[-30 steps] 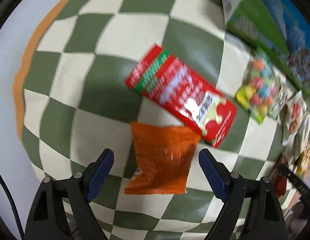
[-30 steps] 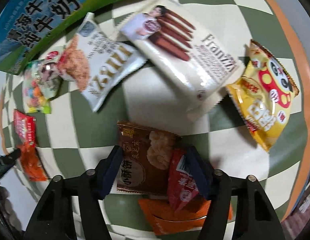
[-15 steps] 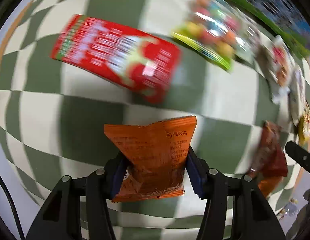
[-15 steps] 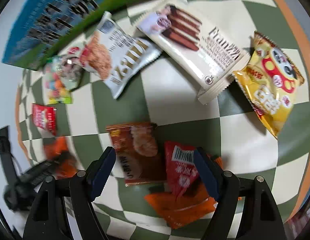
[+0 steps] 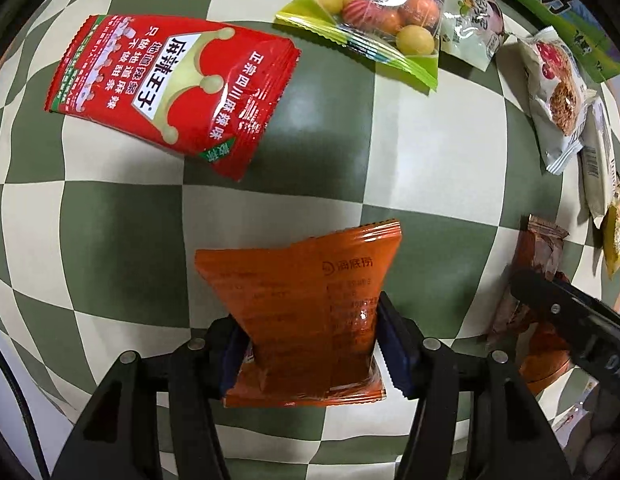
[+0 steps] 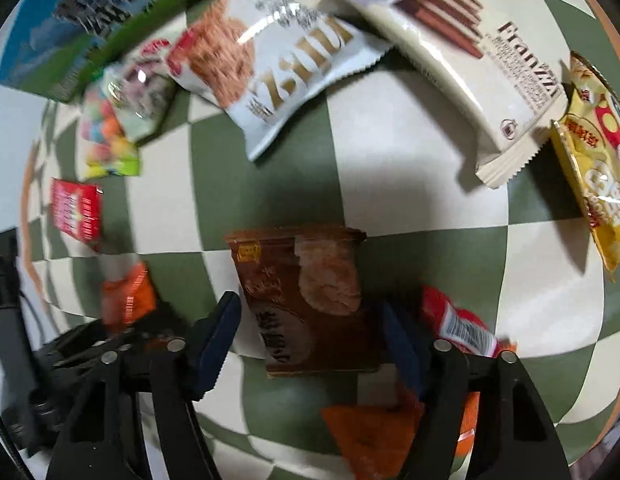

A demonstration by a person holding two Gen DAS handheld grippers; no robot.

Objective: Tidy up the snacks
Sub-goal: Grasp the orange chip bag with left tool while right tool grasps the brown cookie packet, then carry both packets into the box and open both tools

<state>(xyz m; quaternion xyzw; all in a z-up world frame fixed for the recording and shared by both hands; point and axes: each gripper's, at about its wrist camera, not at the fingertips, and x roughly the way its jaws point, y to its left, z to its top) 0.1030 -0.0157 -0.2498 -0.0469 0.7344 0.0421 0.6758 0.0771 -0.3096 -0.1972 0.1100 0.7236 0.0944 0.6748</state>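
Note:
My left gripper (image 5: 312,346) is shut on an orange snack packet (image 5: 305,300) and holds it above the green and cream checkered cloth (image 5: 109,232). The packet also shows at the left of the right wrist view (image 6: 127,294). My right gripper (image 6: 310,332) is open, its jaws either side of a brown snack packet (image 6: 310,292) that lies on the cloth. A small red packet (image 6: 462,328) and another orange packet (image 6: 370,436) lie beside and under the right jaw.
A big red packet (image 5: 169,92), a bag of coloured balls (image 5: 374,12), a white cookie packet (image 6: 269,64), a cream wafer pack (image 6: 450,48) and a yellow packet (image 6: 598,176) lie around. A blue and green box (image 6: 69,28) stands at the back.
My left gripper closed on the orange packet and lifted it, moving right. My right gripper opened off the brown and red packets and now straddles the brown one.

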